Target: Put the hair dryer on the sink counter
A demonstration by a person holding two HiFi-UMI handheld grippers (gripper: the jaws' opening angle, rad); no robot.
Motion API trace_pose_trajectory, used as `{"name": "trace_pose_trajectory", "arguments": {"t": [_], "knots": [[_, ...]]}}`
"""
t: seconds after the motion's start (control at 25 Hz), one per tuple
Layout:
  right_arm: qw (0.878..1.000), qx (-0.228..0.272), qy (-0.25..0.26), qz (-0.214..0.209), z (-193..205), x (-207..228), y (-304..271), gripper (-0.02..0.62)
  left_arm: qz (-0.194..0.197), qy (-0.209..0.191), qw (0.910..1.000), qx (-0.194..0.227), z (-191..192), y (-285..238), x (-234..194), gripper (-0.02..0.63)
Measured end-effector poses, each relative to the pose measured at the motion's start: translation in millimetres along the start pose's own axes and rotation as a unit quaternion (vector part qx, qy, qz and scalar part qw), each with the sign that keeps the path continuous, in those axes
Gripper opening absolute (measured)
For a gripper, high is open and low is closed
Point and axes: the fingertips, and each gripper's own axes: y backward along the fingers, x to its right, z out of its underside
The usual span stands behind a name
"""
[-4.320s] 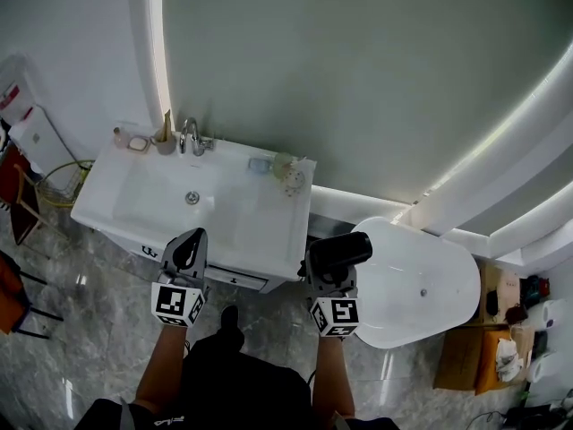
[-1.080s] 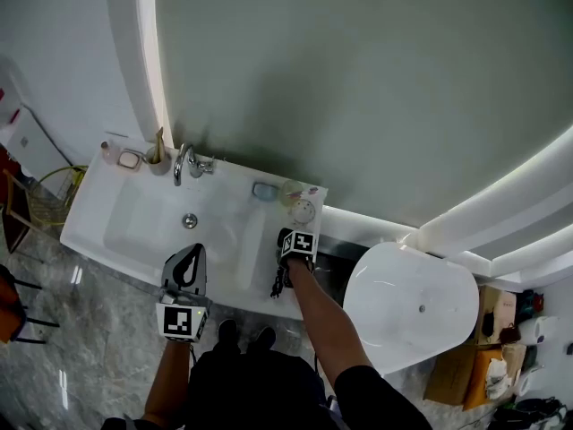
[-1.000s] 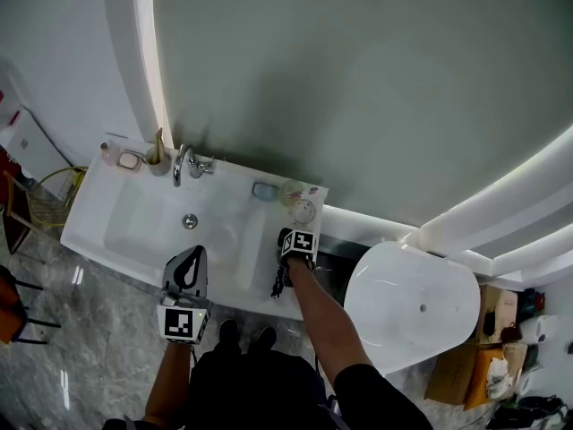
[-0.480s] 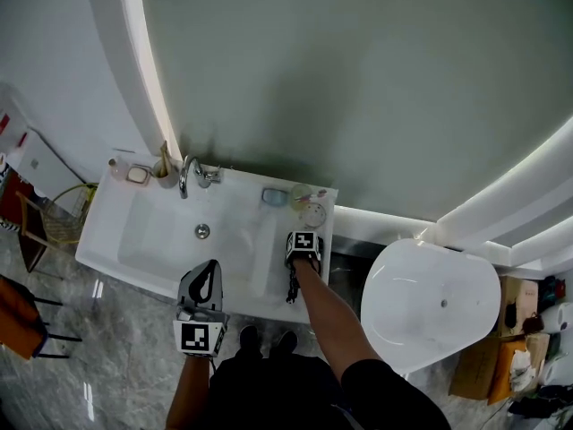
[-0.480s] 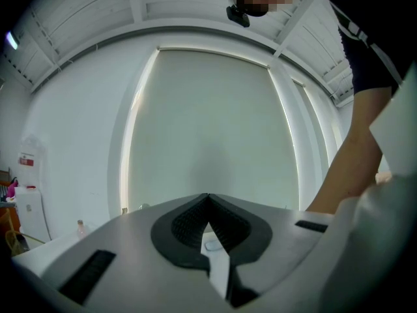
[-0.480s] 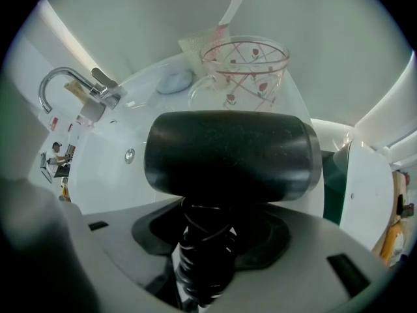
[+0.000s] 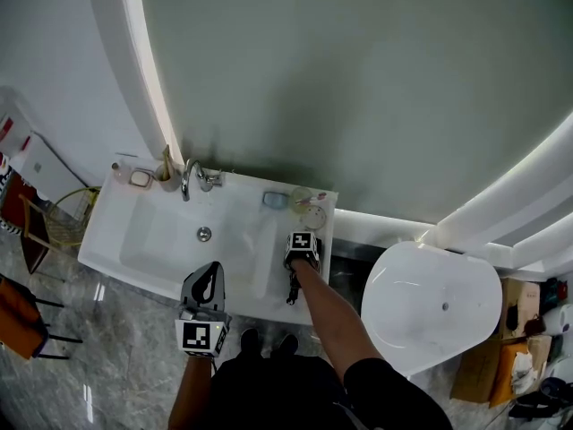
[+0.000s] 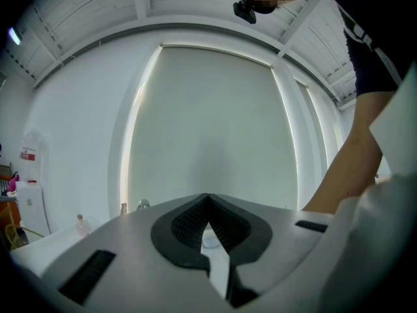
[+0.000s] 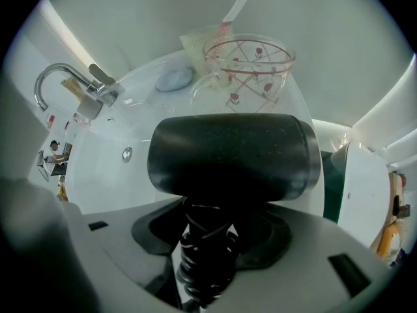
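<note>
The black hair dryer [image 9: 231,155] lies on the right part of the white sink counter [image 7: 269,240], barrel across the right gripper view. Its handle, wound with the cord [image 9: 205,253], still stands between the jaws. My right gripper [image 7: 300,256] [image 9: 215,223] points steeply down over it. Its jaws have just been opening and stand wide, not pressing on the handle. In the head view only the handle end of the hair dryer [image 7: 291,287] shows below the marker cube. My left gripper [image 7: 210,269] [image 8: 208,197] hovers level at the counter's front edge, shut and empty.
A glass cup with a toothbrush [image 9: 247,64] [image 7: 312,213] and a blue soap dish [image 7: 274,200] stand just behind the dryer. The basin [image 7: 175,236] and faucet [image 7: 192,179] lie to the left. A white bathtub [image 7: 434,303] is at the right.
Since the earliest frame my right gripper has carried the hair dryer from in front of the vanity down onto the counter. Over the last second both grippers have stayed in place.
</note>
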Motion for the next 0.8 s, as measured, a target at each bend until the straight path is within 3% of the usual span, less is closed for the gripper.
{"name": "trace_pose_trajectory", "arguments": {"t": [0.44, 0.8], "knots": [[1.0, -0.014, -0.003, -0.024, 8.6, 3.8, 5.3, 0.218, 0.008, -0.004, 0.9999, -0.007, 0.2, 2.6, 9.8, 0.023], [0.997, -0.014, -0.03, -0.07, 19.8, 3.6, 15.2, 0.222, 0.013, 0.006, 0.9999, -0.01, 0.5, 2.7, 17.0, 0.024]]}}
